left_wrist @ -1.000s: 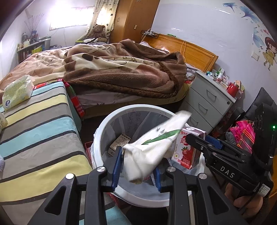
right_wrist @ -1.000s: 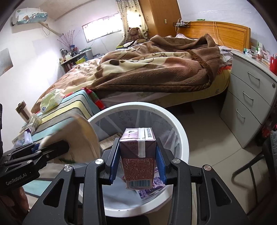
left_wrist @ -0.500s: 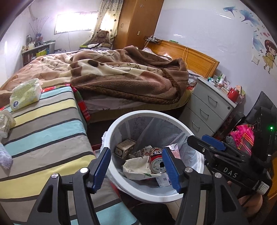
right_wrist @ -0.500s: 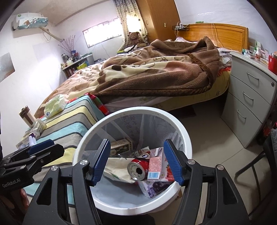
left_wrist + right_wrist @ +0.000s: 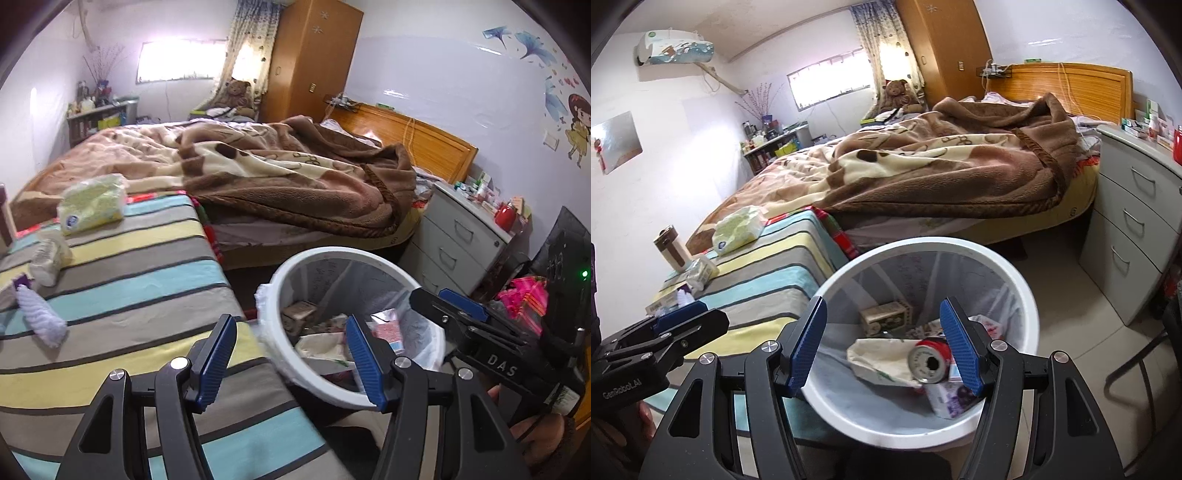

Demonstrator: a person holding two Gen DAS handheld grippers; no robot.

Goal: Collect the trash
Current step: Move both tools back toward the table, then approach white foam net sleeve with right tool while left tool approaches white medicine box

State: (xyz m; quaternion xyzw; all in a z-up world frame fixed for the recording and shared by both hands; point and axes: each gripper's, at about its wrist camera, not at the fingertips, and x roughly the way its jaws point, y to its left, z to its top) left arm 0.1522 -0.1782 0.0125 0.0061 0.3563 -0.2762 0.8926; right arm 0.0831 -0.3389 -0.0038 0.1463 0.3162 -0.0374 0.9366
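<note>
My left gripper point(image 5: 291, 356) stands with its blue pads spread apart and nothing between them; it hangs over the edge where the striped desk point(image 5: 122, 295) meets the white trash bin point(image 5: 314, 384). My right gripper point(image 5: 884, 349) is likewise wide, holding nothing, and looks straight down into the same bin point(image 5: 849, 417) from above its near rim.

The trash lies at the bottom of the bin. In the right wrist view a red soda can point(image 5: 929, 360) lies on its side, its long axis running toward me, with the opened silver top facing my camera. Touching it on the left is a crumpled cream paper bag point(image 5: 879, 356) with a green mark, lying flat with its length running left to right. A small carton with a purple print point(image 5: 947, 400) lies flat just below the can, and a pink and white drink carton sits behind my right pad, mostly hidden. A small brown patterned box point(image 5: 886, 317) rests on its long side against the far wall, its length across the bin.

On the desk, well apart from the bin, lie a green tissue pack point(image 5: 92, 205), a white wrapped pack point(image 5: 48, 258) and a pale lilac cloth roll point(image 5: 40, 317).
</note>
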